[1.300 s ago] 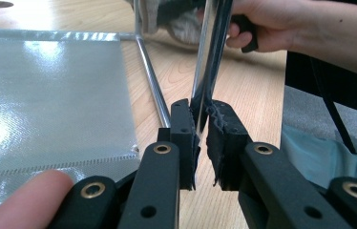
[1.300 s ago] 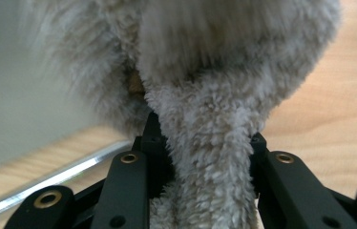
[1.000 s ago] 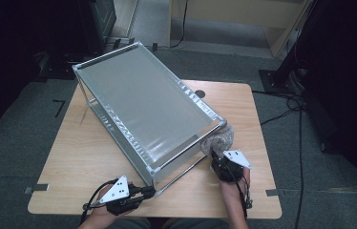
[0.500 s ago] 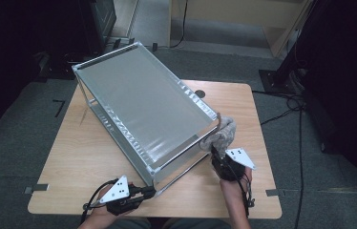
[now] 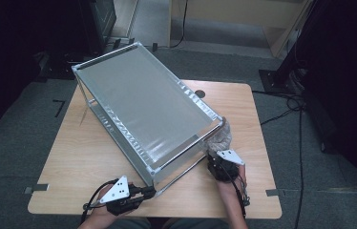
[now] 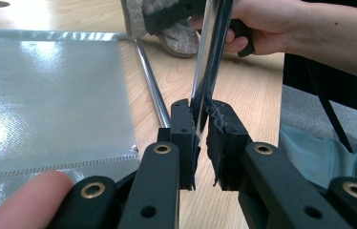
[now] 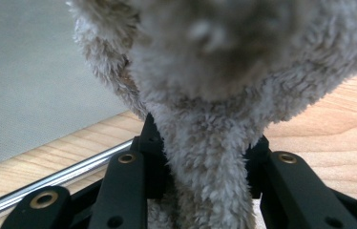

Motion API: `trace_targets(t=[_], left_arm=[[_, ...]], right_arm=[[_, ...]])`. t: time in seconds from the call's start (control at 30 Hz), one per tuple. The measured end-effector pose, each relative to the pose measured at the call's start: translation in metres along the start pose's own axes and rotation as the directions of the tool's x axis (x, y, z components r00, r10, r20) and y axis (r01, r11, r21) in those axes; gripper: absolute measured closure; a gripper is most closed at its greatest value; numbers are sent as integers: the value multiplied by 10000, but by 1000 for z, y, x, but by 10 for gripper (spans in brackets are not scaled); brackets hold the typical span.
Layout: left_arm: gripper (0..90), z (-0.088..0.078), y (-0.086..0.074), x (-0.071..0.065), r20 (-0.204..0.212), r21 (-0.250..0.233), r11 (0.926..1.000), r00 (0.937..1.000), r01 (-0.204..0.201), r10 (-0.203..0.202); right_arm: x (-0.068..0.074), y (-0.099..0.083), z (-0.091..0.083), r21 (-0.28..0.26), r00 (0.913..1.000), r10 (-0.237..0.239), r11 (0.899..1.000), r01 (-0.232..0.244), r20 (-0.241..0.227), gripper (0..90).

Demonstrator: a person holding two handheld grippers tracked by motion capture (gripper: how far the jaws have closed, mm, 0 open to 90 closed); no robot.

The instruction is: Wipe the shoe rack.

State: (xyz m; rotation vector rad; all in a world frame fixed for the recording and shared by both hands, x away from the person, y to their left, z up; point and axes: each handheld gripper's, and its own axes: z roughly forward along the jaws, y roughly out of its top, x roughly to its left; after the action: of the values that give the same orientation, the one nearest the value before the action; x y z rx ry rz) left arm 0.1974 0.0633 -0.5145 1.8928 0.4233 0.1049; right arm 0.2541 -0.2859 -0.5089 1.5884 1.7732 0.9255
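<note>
The left gripper [image 6: 200, 143] had its fingers clamped on the rack's [image 5: 143, 109] corner post, steadying it on the bench [image 5: 86, 152]. The right gripper [image 7: 205, 162] gripped a fluffy cloth [image 5: 218, 137], which had dropped from the top corner to just beside the rack's right post, probably wiping downward.

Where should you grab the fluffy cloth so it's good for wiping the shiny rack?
Probably by its bunched tail, from the person's side, as the right gripper does: the fluffy cloth narrows there to fit between the jaws, and its wide puff stays free, facing the rack.
</note>
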Motion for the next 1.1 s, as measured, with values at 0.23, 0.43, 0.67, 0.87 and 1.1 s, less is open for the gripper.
trace_targets(t=[0.23,0.43,0.67,0.87,1.1], left_arm=[[812,0,0,0,0,0,10000,10000,3,-3],[812,0,0,0,5,0,10000,10000,-4,4],[812,0,0,0,20,-22,10000,10000,40,-40],[811,0,0,0,27,-25,10000,10000,53,-52],[811,0,0,0,24,-6,10000,10000,30,-30]], right_arm=[[-4,6,-11,-799,9994,331,9962,-340,-128,645],[-10,25,-40,-2570,9954,850,9619,-933,-433,648],[-8,42,-75,-4054,9952,658,9098,-894,-719,649],[-2,56,-102,-4923,9940,453,8659,-889,-999,649],[28,66,-112,-4922,9749,-1054,8705,-48,-1960,631]])
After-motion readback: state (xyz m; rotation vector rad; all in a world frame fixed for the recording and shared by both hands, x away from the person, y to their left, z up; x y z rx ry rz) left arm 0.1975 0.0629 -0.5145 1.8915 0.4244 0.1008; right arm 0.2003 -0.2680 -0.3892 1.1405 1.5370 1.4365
